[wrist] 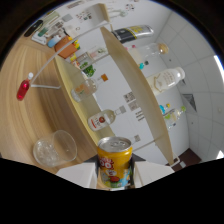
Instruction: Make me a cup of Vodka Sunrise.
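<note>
The lower part of a yellow-and-orange printed drink can (115, 162), standing between the white fingers (75, 175) of the gripper (114, 176), is lost in the black area below; its label lettering is too blurred to read. Labels on the bottles along the pale wooden shelf (132, 75) are too small to make out, and the shelf's far end is cut off
</note>
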### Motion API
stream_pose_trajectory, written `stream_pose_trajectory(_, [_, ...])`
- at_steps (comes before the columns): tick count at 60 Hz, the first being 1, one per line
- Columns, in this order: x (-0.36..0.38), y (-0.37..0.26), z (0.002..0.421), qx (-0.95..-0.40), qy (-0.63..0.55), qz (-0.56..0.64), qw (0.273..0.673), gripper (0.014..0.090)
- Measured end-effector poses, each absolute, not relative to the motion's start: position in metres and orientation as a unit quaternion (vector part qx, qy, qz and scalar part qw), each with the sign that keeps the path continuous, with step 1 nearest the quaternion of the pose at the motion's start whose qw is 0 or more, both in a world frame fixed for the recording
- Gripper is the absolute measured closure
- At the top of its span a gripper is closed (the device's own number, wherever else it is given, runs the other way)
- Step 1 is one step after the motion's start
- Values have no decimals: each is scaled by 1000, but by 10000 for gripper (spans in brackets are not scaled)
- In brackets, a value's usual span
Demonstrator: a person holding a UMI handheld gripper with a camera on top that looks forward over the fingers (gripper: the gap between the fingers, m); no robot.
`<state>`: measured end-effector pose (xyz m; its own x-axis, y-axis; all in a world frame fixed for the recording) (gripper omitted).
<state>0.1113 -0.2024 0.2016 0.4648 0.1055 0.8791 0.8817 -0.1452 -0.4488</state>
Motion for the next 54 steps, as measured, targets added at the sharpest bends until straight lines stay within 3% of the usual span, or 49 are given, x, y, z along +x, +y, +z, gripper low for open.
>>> stream_pose_trajectory(20, [78, -193, 192, -427, -620, -496, 433, 539])
stream_pose_trajectory(31, [68, -195, 180, -359, -679, -511, 387, 538])
stream_pose_trajectory(41, [67, -195, 194, -401, -647, -490, 425, 541])
stream_pose_trajectory(54, [78, -210, 261, -587, -455, -310, 593, 535])
